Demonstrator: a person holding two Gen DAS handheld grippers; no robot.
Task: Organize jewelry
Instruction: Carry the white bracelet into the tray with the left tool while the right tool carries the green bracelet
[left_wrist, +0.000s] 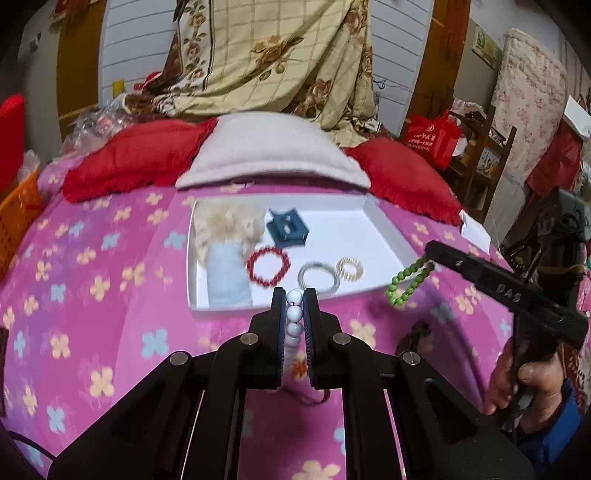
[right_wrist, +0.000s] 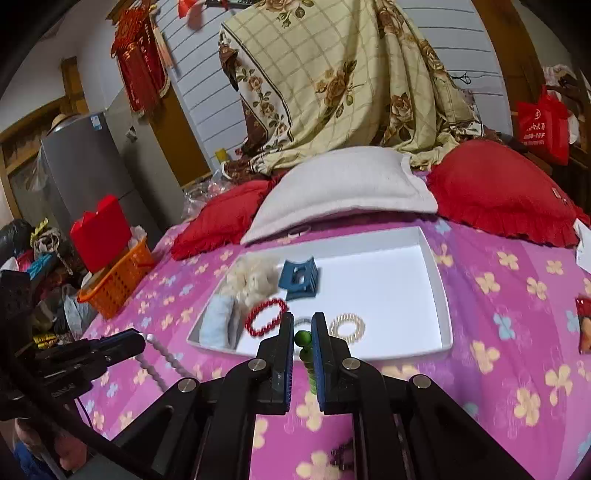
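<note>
On the far left, beside the bed, sits an orange basket. The bed has a pink blanket with little flowers on it. The left gripper is up above the blanket, and its jaws are clamped on a string of white beads. The beads hang down from the jaws.

Just past it lies a white tray. Inside, from left to right, are a fluffy cream thing, a folded pale blue cloth, a red bead bracelet, a dark blue clip, a clear coil band and a gold coil band.

To the right, the right gripper has its jaws clamped on a green bead bracelet. The green loop hangs in the air, just outside the right edge of the tray. A hand holds that gripper's handle.
</note>
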